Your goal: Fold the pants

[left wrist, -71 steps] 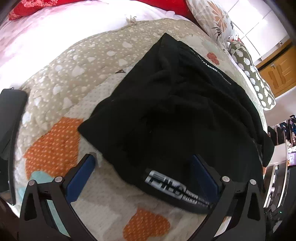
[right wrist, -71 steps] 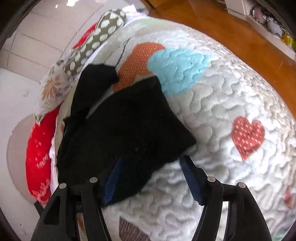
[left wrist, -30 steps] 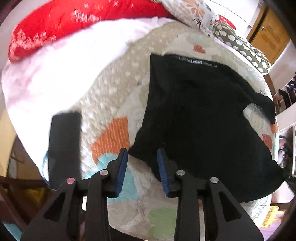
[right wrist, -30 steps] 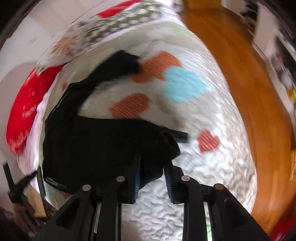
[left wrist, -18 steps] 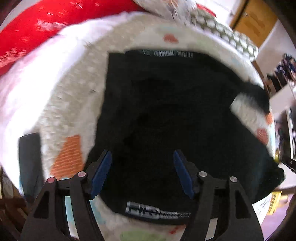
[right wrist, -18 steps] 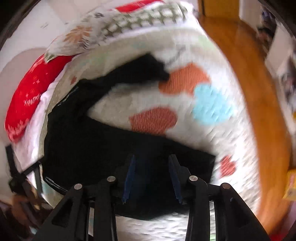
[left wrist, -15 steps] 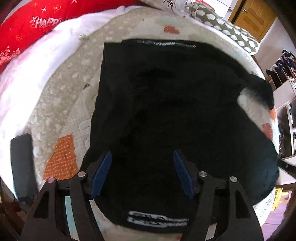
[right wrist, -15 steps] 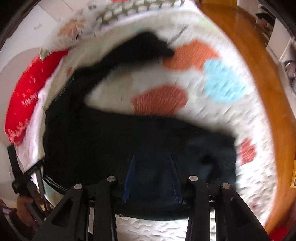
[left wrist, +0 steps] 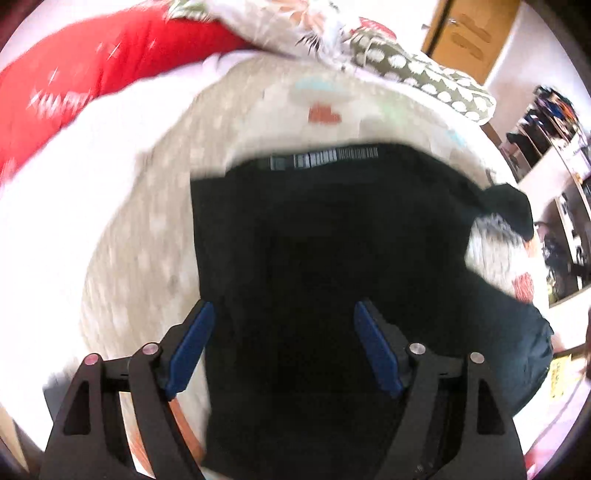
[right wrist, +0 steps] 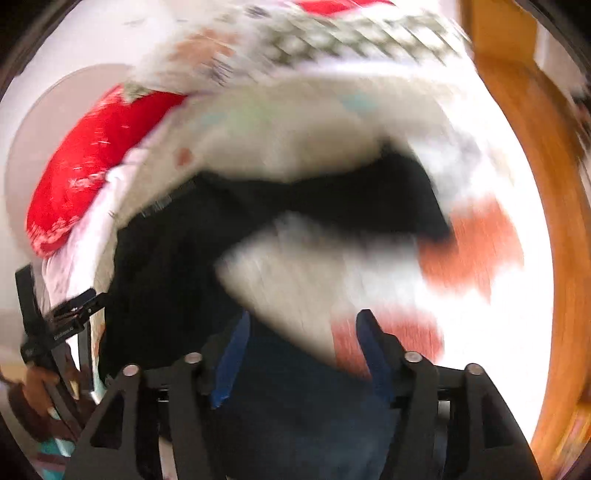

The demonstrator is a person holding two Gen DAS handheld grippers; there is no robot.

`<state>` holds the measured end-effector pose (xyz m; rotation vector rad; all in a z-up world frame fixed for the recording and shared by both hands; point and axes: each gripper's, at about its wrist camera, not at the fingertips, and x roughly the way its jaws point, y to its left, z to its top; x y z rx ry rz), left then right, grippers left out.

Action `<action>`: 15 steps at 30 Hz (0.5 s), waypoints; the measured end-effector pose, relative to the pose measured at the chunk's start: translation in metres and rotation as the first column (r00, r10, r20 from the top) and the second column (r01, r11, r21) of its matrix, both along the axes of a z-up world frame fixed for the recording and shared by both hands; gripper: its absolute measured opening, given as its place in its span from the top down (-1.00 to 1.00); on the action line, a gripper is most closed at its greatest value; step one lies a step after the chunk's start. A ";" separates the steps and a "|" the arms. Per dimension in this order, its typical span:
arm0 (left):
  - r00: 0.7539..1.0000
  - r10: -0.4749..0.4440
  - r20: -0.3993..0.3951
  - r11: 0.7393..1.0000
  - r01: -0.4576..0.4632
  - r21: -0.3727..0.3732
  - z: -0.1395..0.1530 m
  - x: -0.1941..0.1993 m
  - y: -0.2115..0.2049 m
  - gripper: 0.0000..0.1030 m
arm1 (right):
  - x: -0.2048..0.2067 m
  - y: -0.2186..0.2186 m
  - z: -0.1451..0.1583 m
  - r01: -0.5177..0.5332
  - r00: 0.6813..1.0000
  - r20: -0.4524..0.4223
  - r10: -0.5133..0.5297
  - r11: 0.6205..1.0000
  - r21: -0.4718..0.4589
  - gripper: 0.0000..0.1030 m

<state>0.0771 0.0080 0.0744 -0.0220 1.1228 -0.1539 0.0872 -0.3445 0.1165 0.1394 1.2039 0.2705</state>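
Black, soft-knit pants [left wrist: 332, 266] spread flat across centre frame on a quilted, heart-patterned bedspread [left wrist: 147, 229], printed waistband toward the top. Left gripper [left wrist: 284, 347] spread wide over the fabric, gripping nothing; right gripper [right wrist: 301, 354] likewise parted above blurred dark cloth.

— How many garments ahead of the gripper?
— One: black pants [left wrist: 332, 258].
— And grippers?
— Two: left gripper [left wrist: 283, 349], right gripper [right wrist: 301, 354].
— Pillows beyond?
— Three: red pillow [left wrist: 92, 74], floral pillow [left wrist: 273, 22], green spotted pillow [left wrist: 424, 81].
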 end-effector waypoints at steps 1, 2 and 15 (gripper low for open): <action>1.000 -0.026 -0.004 1.000 0.026 0.006 0.001 0.016 0.002 -0.61 | 0.017 0.009 0.000 -0.034 0.999 0.005 0.034 0.999 -0.012 -0.29; 0.999 -0.049 -0.010 0.999 0.049 0.016 0.001 0.032 0.006 -0.60 | 0.030 0.016 -0.001 -0.063 0.998 0.006 0.063 0.998 -0.024 -0.29; 0.968 -0.243 -0.067 0.961 0.250 0.120 -0.024 0.144 -0.012 -0.61 | 0.107 0.094 -0.045 -0.322 0.947 -0.027 0.321 0.938 -0.131 -0.39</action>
